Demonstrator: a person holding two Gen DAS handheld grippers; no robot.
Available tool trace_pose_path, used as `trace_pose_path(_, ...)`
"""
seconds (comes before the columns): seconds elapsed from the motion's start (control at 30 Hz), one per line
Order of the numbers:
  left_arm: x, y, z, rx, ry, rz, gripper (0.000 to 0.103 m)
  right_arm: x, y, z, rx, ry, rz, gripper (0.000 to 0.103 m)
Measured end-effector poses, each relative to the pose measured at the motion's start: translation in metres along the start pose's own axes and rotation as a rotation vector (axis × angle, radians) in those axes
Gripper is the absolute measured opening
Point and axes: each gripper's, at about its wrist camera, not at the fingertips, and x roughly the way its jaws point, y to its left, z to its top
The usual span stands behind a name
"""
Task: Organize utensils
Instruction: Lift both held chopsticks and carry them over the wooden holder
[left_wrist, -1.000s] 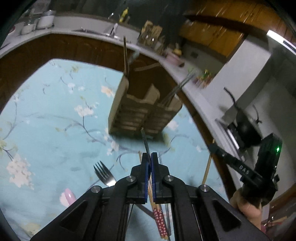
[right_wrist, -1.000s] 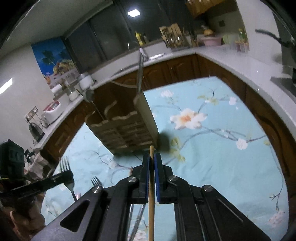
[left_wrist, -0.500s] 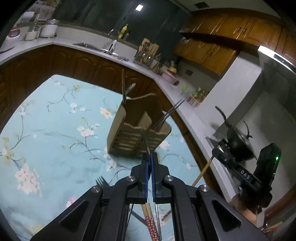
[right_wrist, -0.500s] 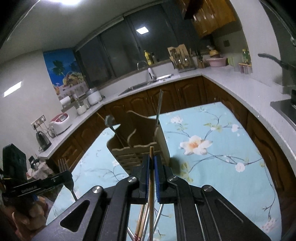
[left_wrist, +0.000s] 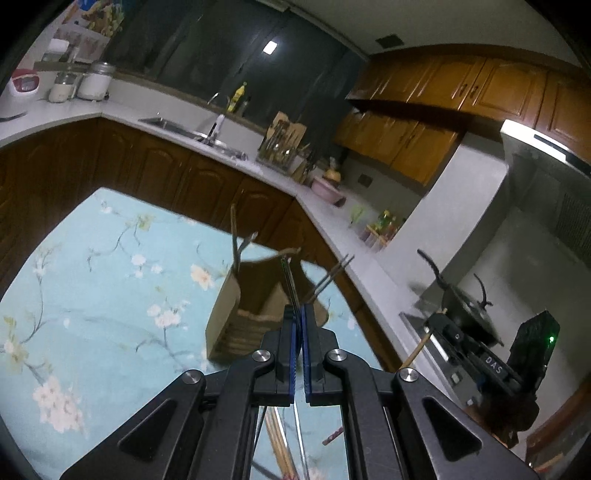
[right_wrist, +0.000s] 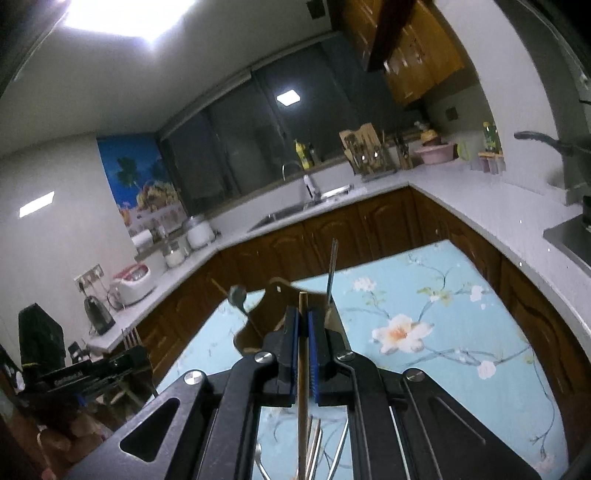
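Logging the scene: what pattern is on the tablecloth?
The tablecloth is light blue with white blossoms on thin branches; the right wrist view shows it best.

black left tongs (left_wrist: 298, 325) and right tongs (right_wrist: 303, 328), at lower centre: blue pads, silver screws, triangular cutouts, white lettering.
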Motion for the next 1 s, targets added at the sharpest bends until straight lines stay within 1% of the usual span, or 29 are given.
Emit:
trace_pose_path(0.23,0.017,-0.001,0.028,0.029,-0.08,-0.022,0.0,0.007,0.009,0.029,-0.029,-0.078,0.014,0.005)
trace_pose_path(0.47,0.045,0.003,0.042,0.055,-0.154,-0.039,0.0,0.018,0.011,0.057,-0.032,-0.166,0.027,0.005)
trace_pose_path(0.7,0.088,0.025,0.045,0.031,-0.191,-0.056,0.0,0.036,0.009,0.072,-0.025,-0.217,0.033,0.005)
trace_pose_path(0.83,0.116,0.037,0.046,0.025,-0.194,-0.05,0.0,0.049,0.006,0.076,-0.022,-0.234,0.031,0.005)
trace_pose_path(0.9,0.126,0.04,0.047,0.029,-0.197,-0.053,0.0,0.055,0.006,0.078,-0.027,-0.237,0.027,0.005)
trace_pose_path(1.0,0.144,0.042,0.043,0.053,-0.208,-0.036,0.0,0.064,0.006,0.078,-0.039,-0.244,0.02,0.005)
